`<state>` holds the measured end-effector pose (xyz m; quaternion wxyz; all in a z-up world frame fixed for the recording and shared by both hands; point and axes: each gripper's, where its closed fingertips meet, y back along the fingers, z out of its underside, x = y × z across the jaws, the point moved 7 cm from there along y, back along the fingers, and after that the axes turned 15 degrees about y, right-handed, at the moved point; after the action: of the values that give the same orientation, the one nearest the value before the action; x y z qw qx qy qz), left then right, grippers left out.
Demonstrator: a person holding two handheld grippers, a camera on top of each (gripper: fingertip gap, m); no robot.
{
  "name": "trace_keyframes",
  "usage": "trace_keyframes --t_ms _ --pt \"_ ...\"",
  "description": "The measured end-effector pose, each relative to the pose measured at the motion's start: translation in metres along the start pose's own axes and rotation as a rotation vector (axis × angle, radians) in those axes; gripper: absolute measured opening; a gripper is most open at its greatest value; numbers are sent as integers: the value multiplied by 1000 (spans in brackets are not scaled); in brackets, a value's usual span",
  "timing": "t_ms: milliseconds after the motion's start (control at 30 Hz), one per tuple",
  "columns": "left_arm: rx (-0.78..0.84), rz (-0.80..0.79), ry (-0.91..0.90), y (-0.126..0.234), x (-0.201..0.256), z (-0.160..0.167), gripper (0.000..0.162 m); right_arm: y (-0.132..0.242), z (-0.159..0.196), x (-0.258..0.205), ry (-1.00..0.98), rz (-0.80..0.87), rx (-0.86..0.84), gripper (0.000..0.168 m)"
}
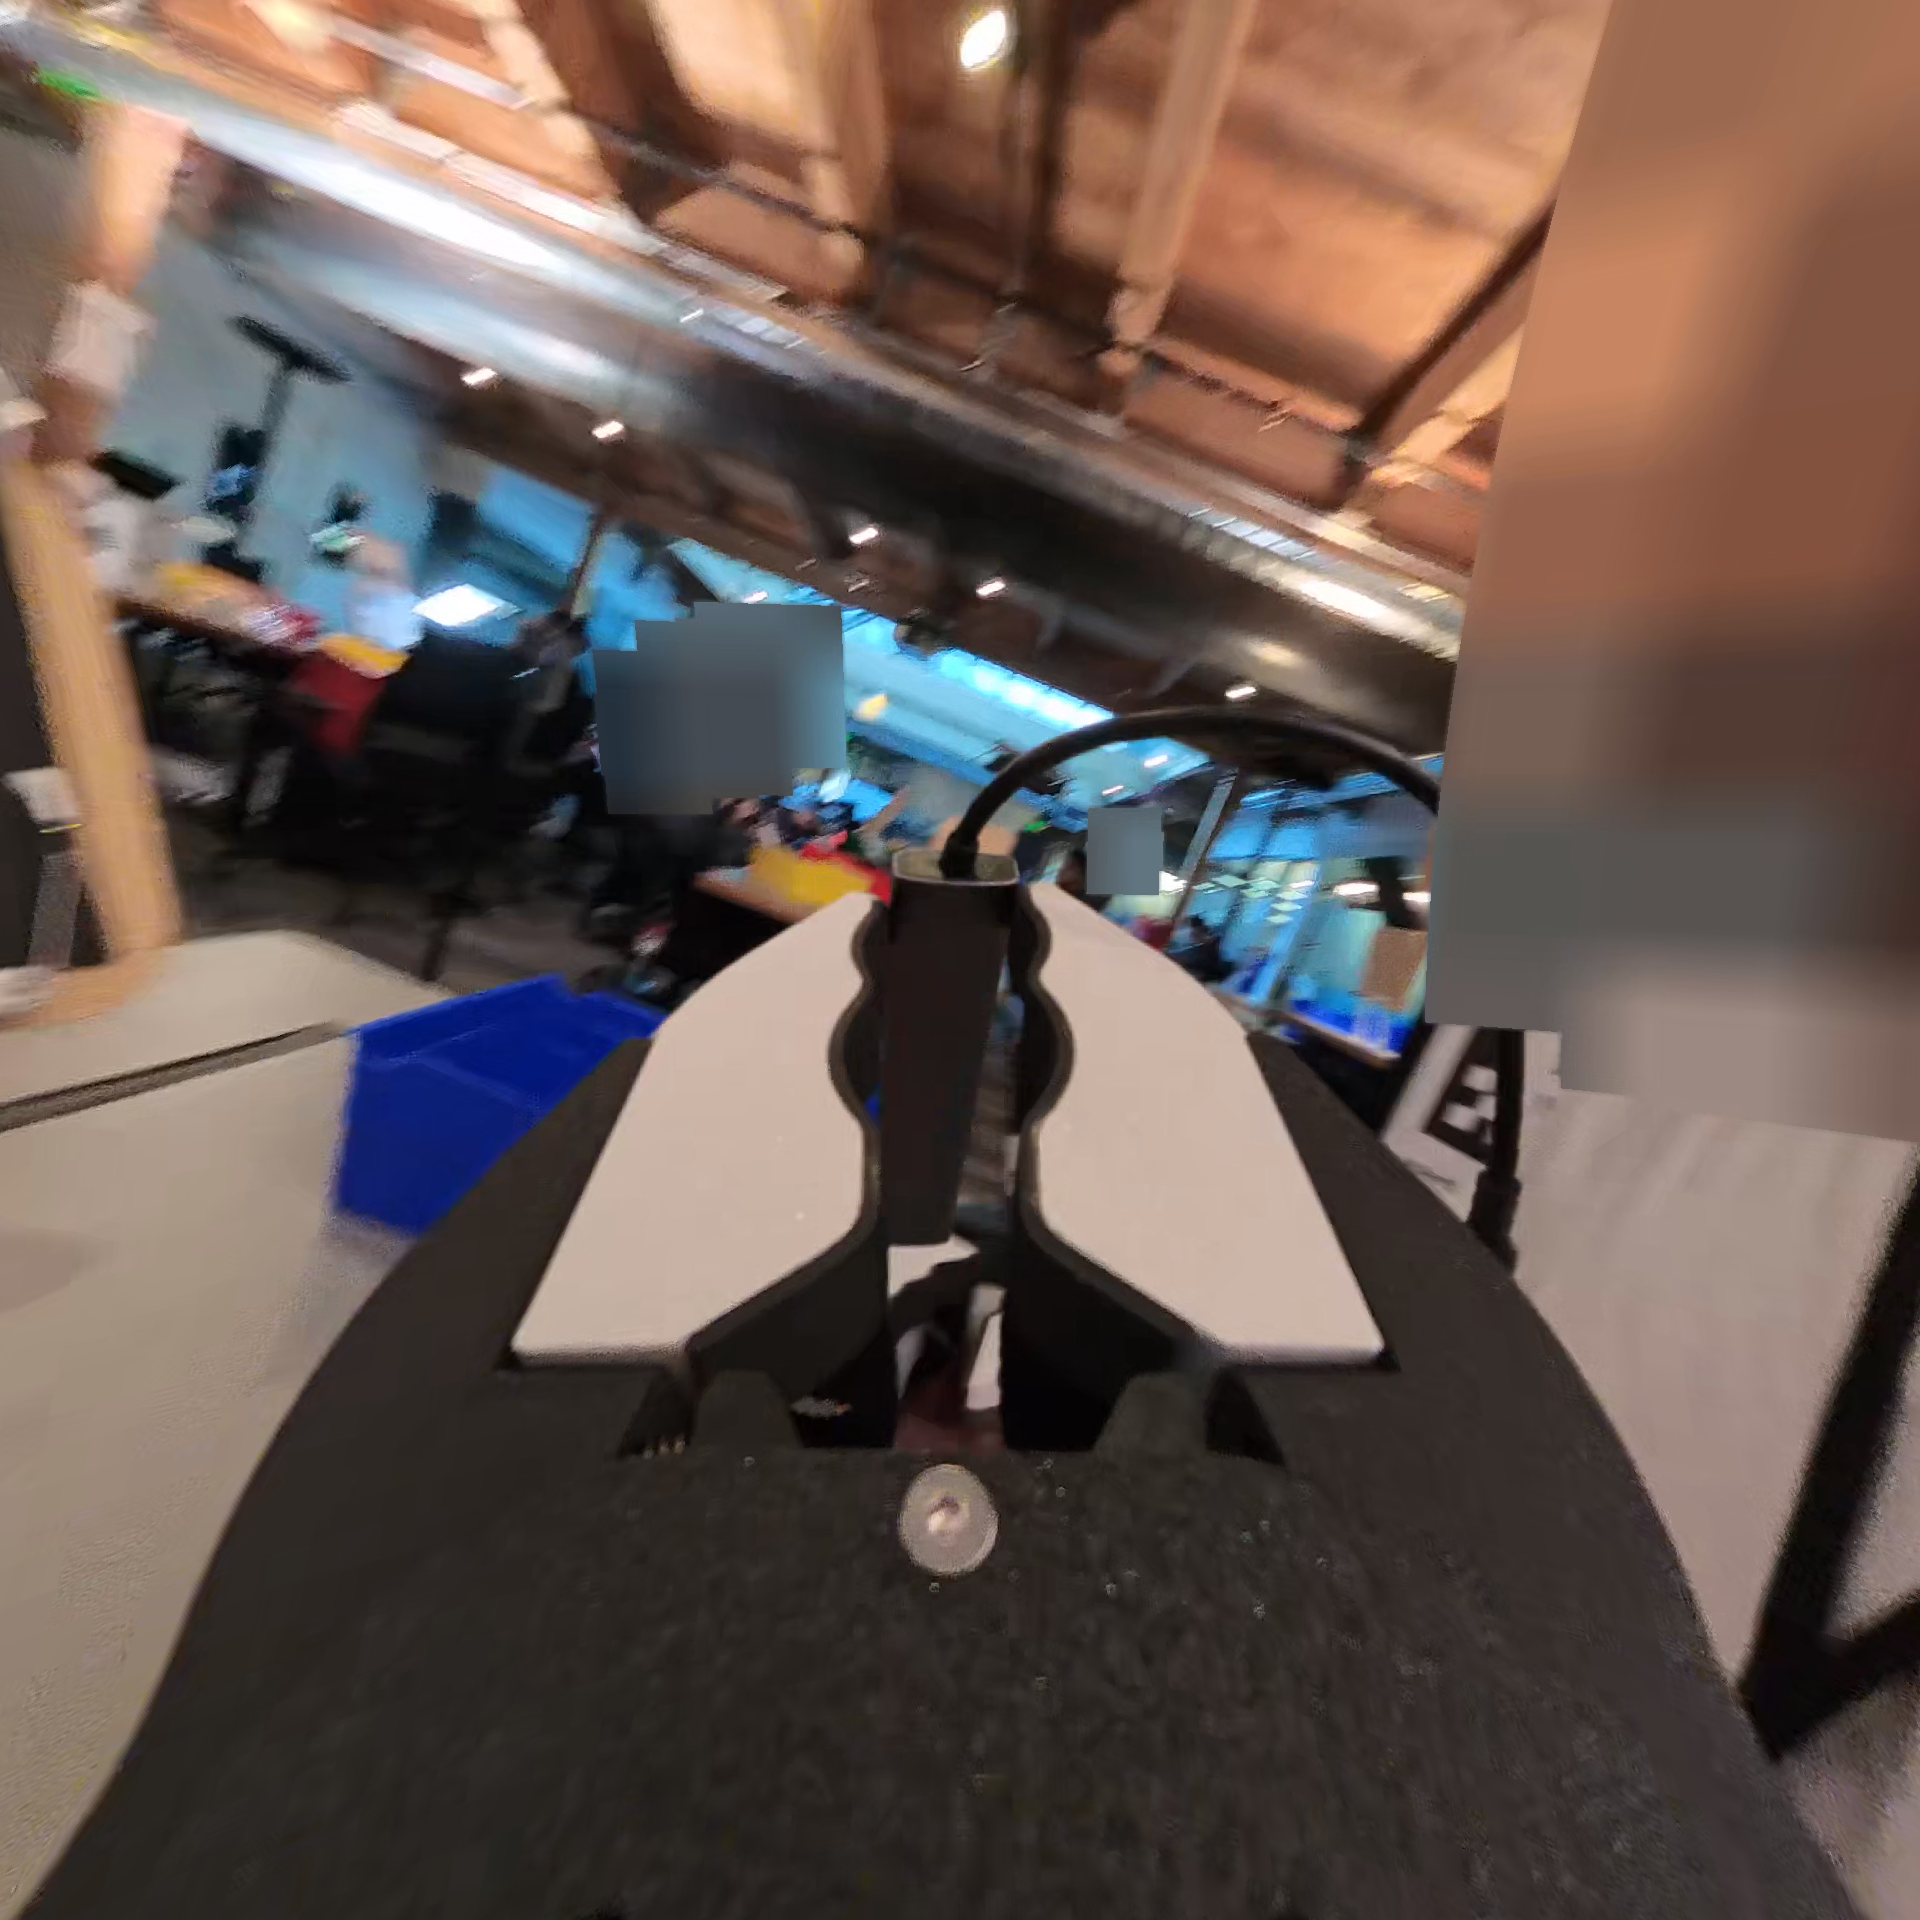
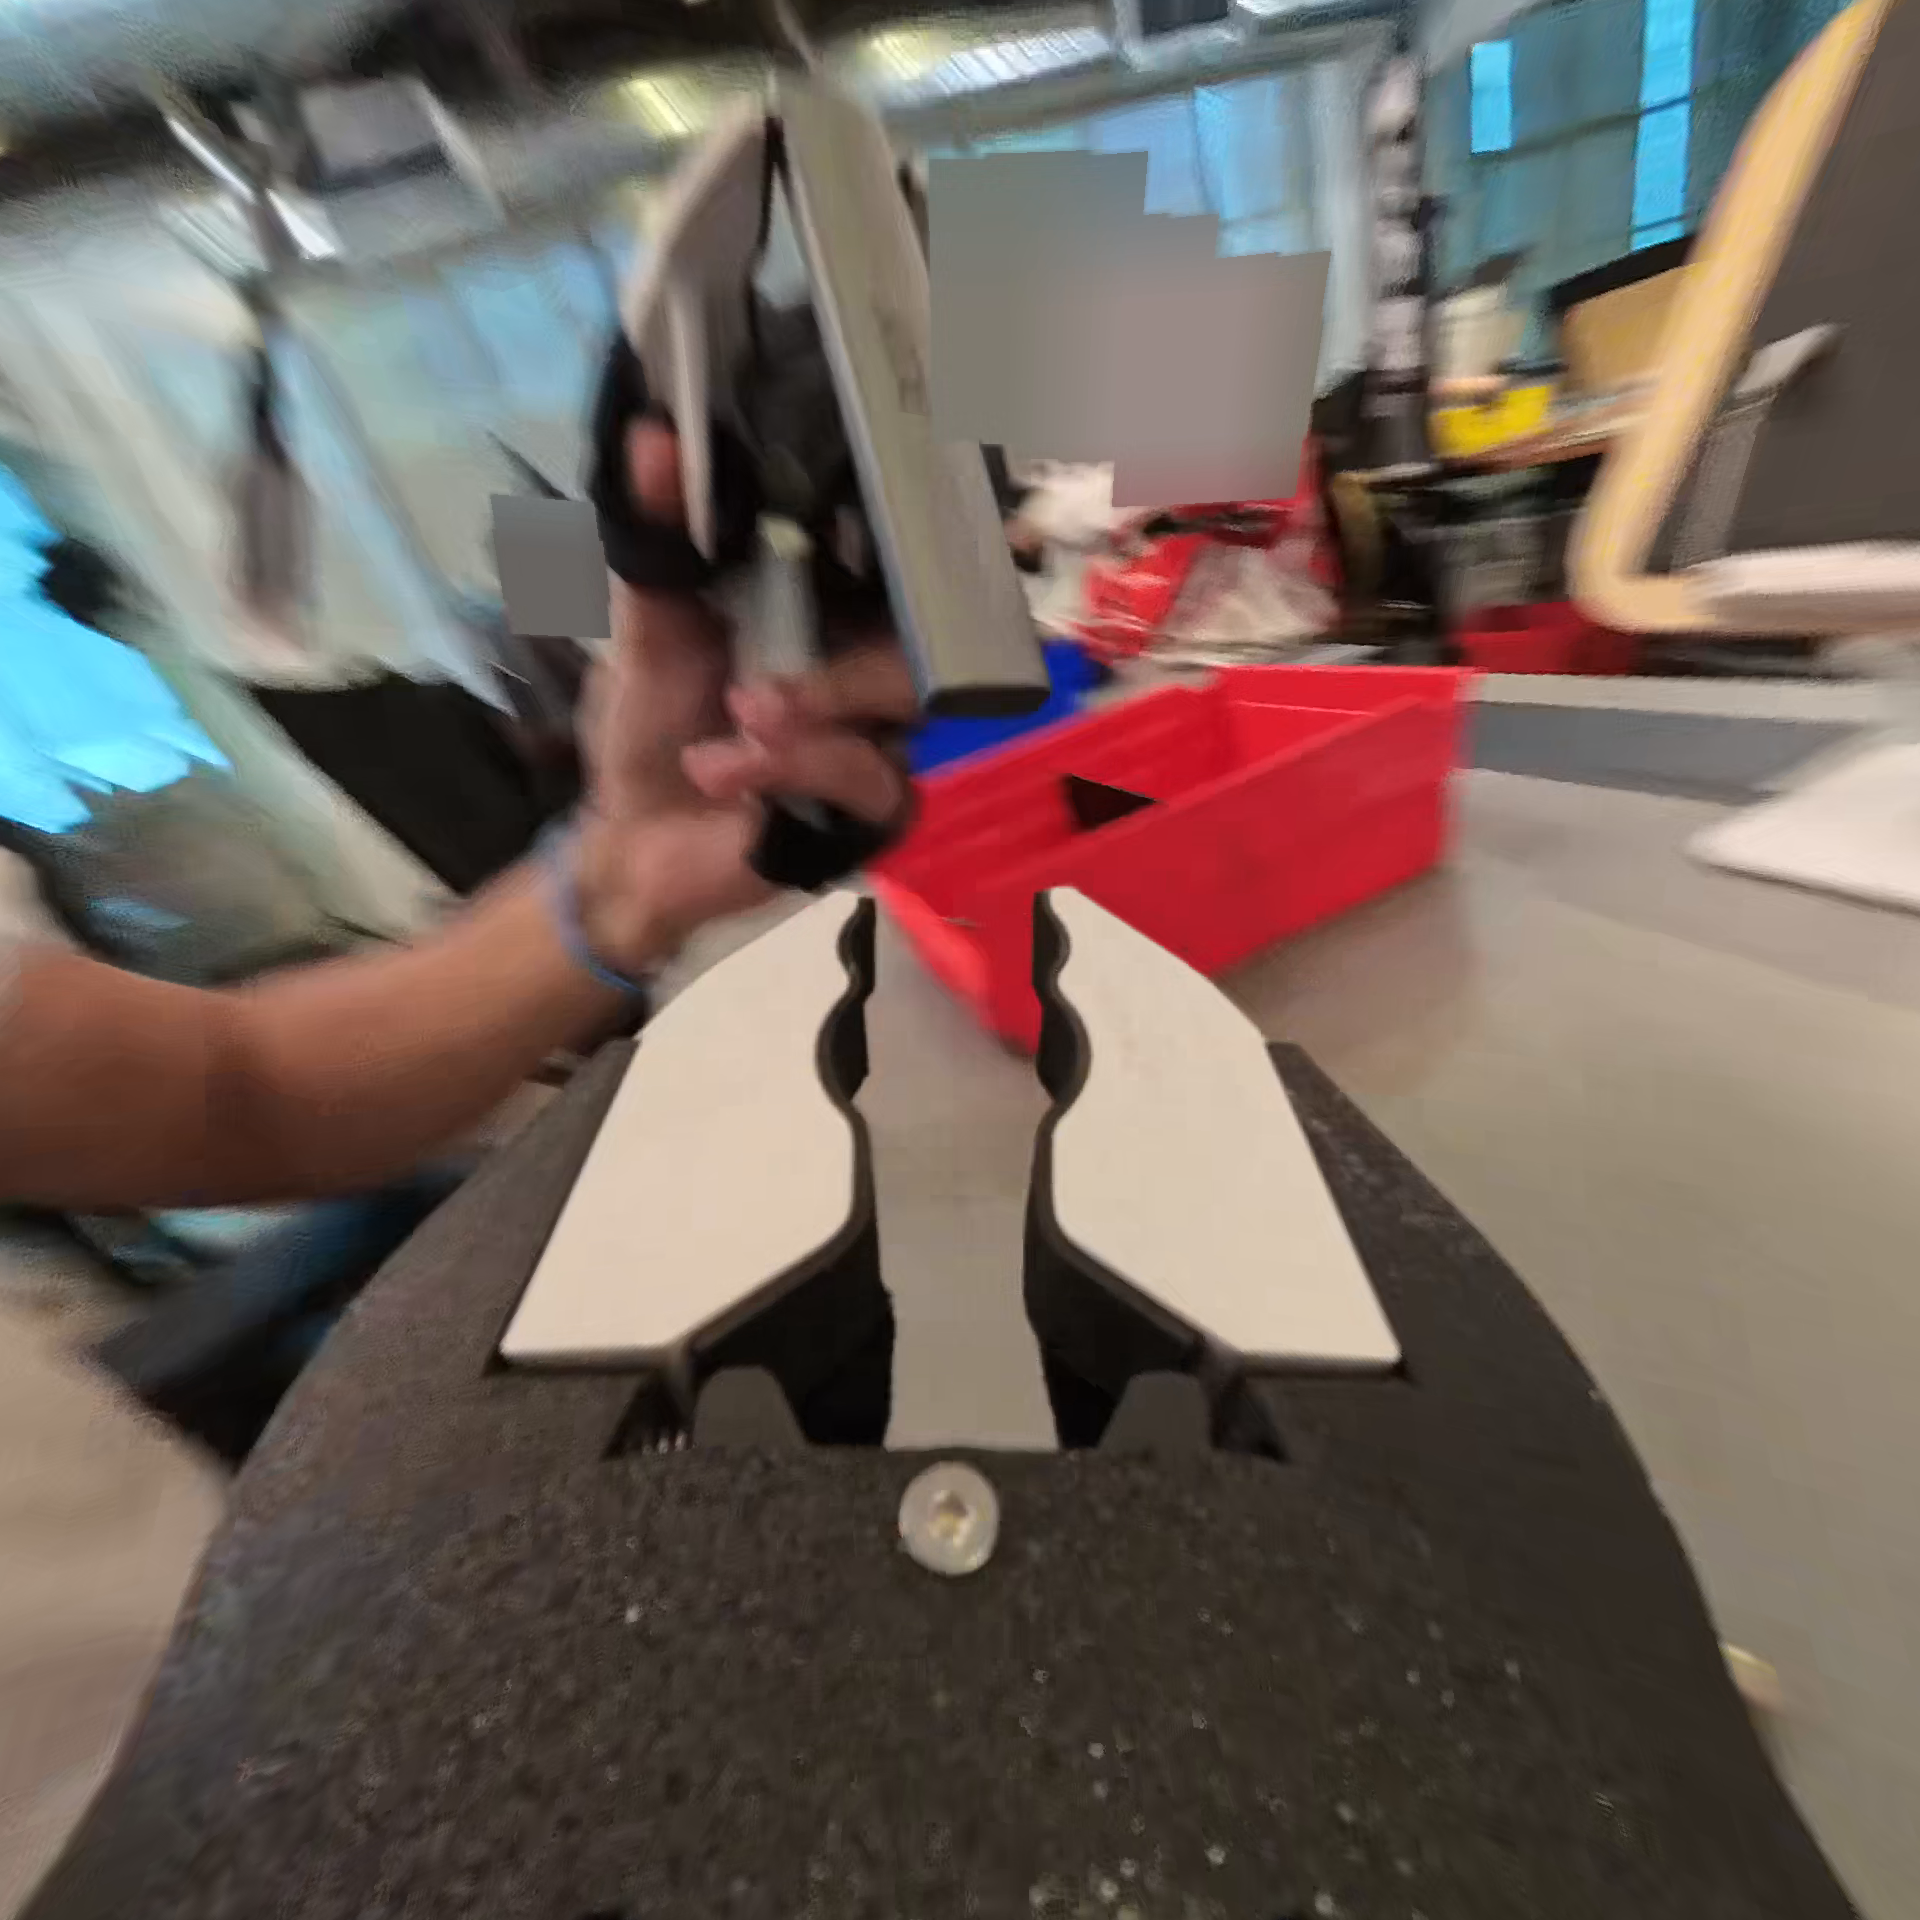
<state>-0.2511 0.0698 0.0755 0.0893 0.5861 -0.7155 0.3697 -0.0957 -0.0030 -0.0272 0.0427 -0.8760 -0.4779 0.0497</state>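
Left gripper (image 1: 951, 914): clamped on dark slim metal adapter (image 1: 935, 1049), held lengthwise btwn jaws, raised well above table (image 1: 156, 1299). Black cable (image 1: 1143, 727) exits adapter's far end, arcs right. Judged light, rigid, smooth-sided, may slip; grip on flat sides, not cable. Blue bin (image 1: 447, 1091) below-left. Right gripper (image 2: 951, 914): apart, empty, above table. Red bin (image 2: 1247, 810) just ahead; hand (image 2: 707, 748) ahead-left.

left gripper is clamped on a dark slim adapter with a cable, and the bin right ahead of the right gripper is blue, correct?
Not quite: the bin ahead of the right gripper is red, as the right wrist view shows. The left gripper does clamp the dark adapter with its cable.
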Motion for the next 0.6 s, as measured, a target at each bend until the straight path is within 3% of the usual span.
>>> trace_keyframes --t_ms 67,133,233,300,600 --pt "-35 154 20 -1 9 20 22 6 4 -10 -259 -200 170 34" --pt "-81 234 11 -3 15 35 22 15 11 -18 -519 -395 305 27" --pt "-61 314 -65 -1 26 39 22 14 12 -28 -745 -538 416 36" --pt "-70 347 -82 0 30 39 22 10 7 -35 -804 -621 476 42" --pt "-119 296 -169 13 23 39 21 6 15 -34 -928 -665 601 35"
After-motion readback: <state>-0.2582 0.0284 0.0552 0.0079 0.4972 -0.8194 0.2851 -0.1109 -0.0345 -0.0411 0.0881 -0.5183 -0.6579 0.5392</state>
